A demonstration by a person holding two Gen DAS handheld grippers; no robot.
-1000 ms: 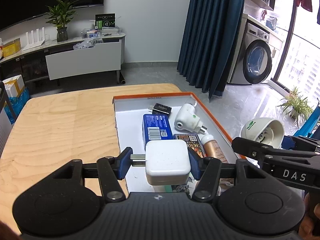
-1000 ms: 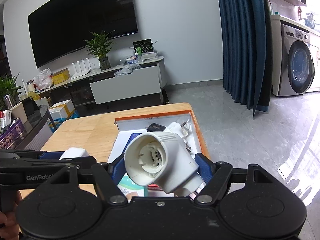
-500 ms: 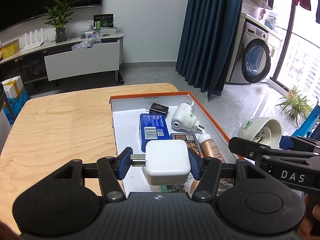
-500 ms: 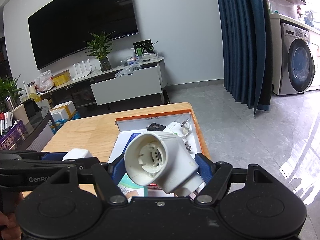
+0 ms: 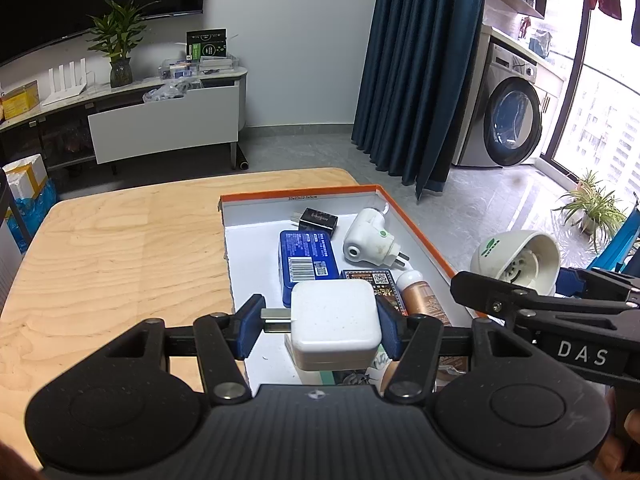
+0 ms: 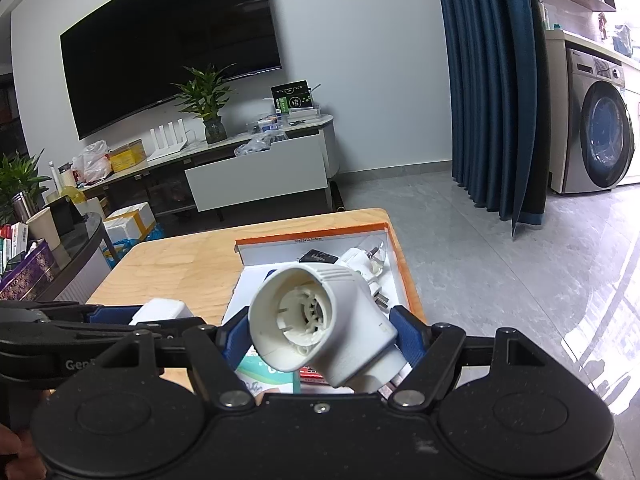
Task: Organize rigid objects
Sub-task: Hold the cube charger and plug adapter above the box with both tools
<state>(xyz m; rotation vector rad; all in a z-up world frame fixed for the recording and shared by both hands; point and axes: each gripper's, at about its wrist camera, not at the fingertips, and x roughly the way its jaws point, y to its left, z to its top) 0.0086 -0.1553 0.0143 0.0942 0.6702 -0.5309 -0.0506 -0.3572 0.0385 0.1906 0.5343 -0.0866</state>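
My left gripper (image 5: 320, 326) is shut on a white square charger (image 5: 334, 322) with metal prongs, held above the near end of an orange-rimmed white box (image 5: 420, 236). My right gripper (image 6: 320, 336) is shut on a white elbow-shaped plug device (image 6: 316, 320), held over the box's near right edge; it also shows in the left wrist view (image 5: 516, 260). In the box lie a blue pack (image 5: 306, 262), a white plug adapter (image 5: 368, 240), a black charger (image 5: 318, 220), a dark card (image 5: 374, 282) and a copper bottle (image 5: 420, 296).
The box sits on the right part of a light wooden table (image 5: 120, 256). The table's right edge drops to a grey floor (image 5: 480, 200). A TV stand (image 5: 160, 120), blue curtain (image 5: 420, 72) and washing machine (image 5: 512, 116) stand beyond.
Both grippers keep their holds. The left gripper has drifted slightly back and left, so the box contents show a little further up the view.
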